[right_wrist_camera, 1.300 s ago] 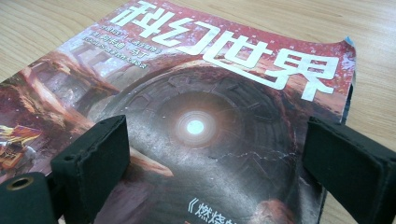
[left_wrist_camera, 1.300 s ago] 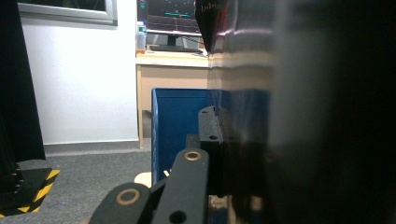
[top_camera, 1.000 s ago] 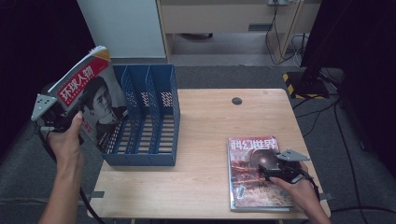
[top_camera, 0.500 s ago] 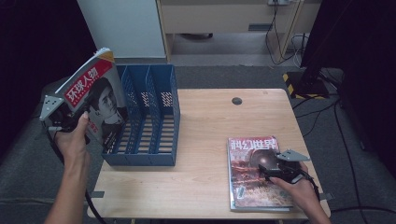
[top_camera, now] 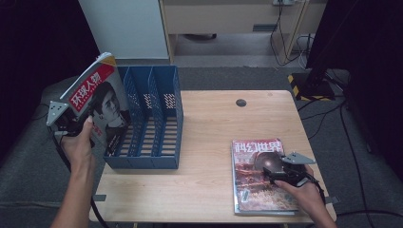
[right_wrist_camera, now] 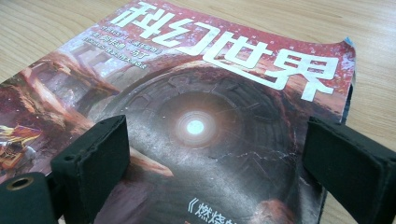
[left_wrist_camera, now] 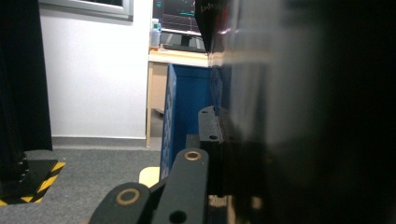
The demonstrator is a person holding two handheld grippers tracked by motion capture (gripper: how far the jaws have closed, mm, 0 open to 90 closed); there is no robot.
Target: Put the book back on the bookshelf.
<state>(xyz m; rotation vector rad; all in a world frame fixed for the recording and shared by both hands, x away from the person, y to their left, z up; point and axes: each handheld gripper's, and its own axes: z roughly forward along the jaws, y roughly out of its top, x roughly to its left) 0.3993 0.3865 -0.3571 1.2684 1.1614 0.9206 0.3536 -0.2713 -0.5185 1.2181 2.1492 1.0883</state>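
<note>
A magazine with a red banner and a portrait cover is held up, tilted, at the left end of the blue file rack, its lower edge at the leftmost slot. My left gripper is shut on its left edge. In the left gripper view the magazine is a dark blur pressed against the jaw, with the rack behind. A second magazine with a red-brown cover lies flat at the table's front right. My right gripper rests open on it, its pads spread wide over the cover.
The wooden table has a round cable hole near its far edge. A white cabinet and a desk stand behind it. A yellow-and-black striped base and cables lie on the floor at right.
My left hand has brought the portrait magazine slightly down and to the right, closer to the rack's left slot. The right gripper and its magazine have not moved.
</note>
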